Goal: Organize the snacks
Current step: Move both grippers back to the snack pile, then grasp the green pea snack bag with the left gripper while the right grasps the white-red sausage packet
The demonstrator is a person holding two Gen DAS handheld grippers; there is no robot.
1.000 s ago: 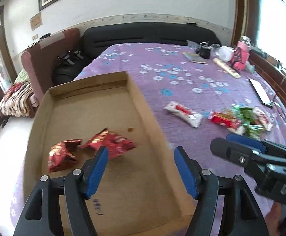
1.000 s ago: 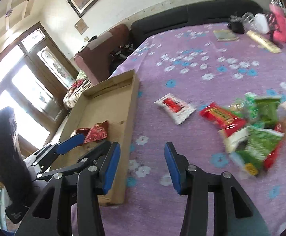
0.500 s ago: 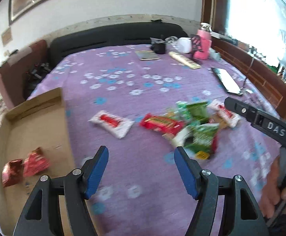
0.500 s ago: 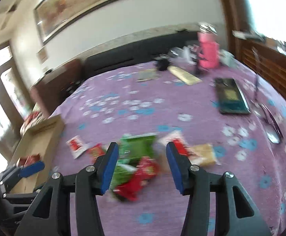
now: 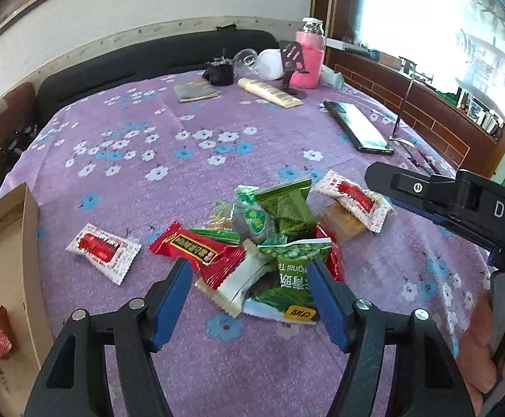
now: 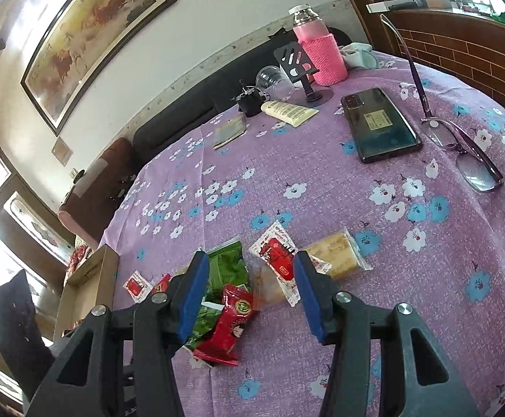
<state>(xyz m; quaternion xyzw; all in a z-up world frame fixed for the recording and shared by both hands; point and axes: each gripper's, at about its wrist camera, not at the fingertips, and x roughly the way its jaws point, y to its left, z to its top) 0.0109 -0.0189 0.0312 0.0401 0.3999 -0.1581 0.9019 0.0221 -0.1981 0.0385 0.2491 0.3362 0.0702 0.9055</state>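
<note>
Two grippers are hanging over the snack pile, both gaping wide and holding nothing. Between the left gripper's (image 5: 249,292) fingers a green packet (image 5: 292,274) is lying, a red bar (image 5: 197,252) just ahead-left. Between the right gripper's (image 6: 249,292) fingers a red packet (image 6: 230,323) is lying. Farther left, a cardboard box (image 5: 30,253) is sitting; far ahead, a phone (image 6: 379,123).

The left wrist camera looks forward and down along its hand-held gripper (image 5: 249,292), close above the snack pile (image 5: 273,239) on the desk (image 5: 183,132), with the cardboard box (image 5: 5,260) at its left edge. The right wrist camera faces the same pile (image 6: 238,288) from its right side, equally near. Both views share the pile, phone (image 5: 357,127) (image 6: 379,123) and pink bottle (image 5: 309,59) (image 6: 318,45).
</note>
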